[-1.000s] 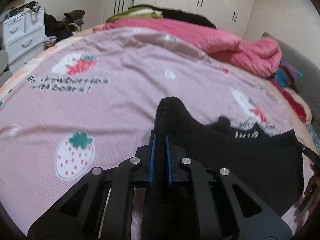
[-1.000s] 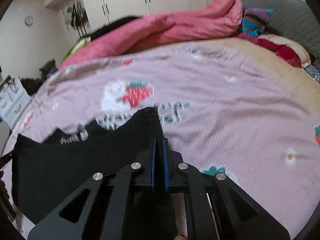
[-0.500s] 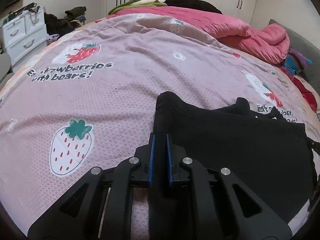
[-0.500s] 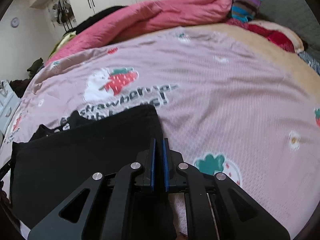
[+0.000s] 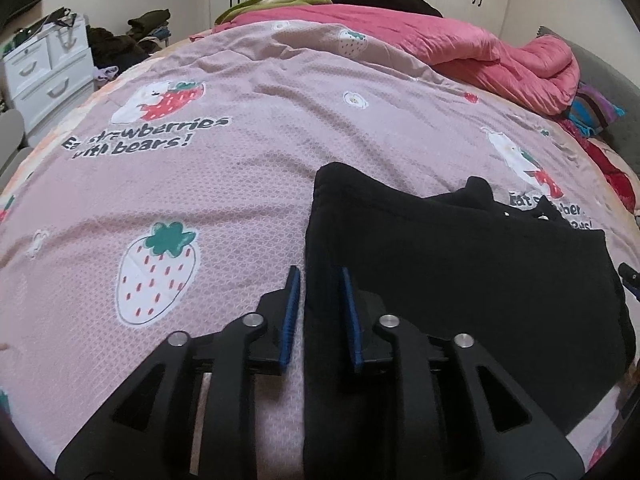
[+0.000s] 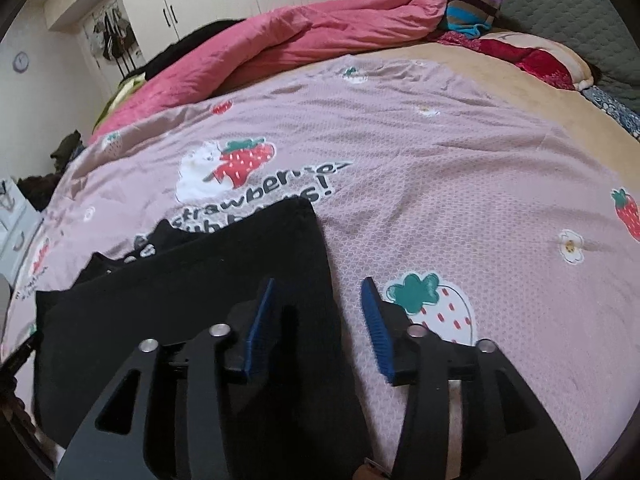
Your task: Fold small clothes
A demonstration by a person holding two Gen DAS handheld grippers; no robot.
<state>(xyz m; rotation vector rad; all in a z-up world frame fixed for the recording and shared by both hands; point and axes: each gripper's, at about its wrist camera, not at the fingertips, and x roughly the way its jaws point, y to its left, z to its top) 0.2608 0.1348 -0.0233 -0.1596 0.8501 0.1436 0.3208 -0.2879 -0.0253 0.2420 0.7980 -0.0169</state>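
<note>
Garment [image 5: 460,264] lay limp, light, soft on bed [image 5: 224,184]; both my claws, left [image 5: 319,312] and right [image 6: 318,320], stood apart; corners looked best for gripping.

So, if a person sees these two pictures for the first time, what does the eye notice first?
First, the black garment, spread flat on the near part of the bed, dark against the pale pink strawberry bedspread. Its side edges lie between the blue-padded fingers of the open left gripper and the open right gripper. Behind, a bright pink quilt is heaped along the far side of the bed.
</note>
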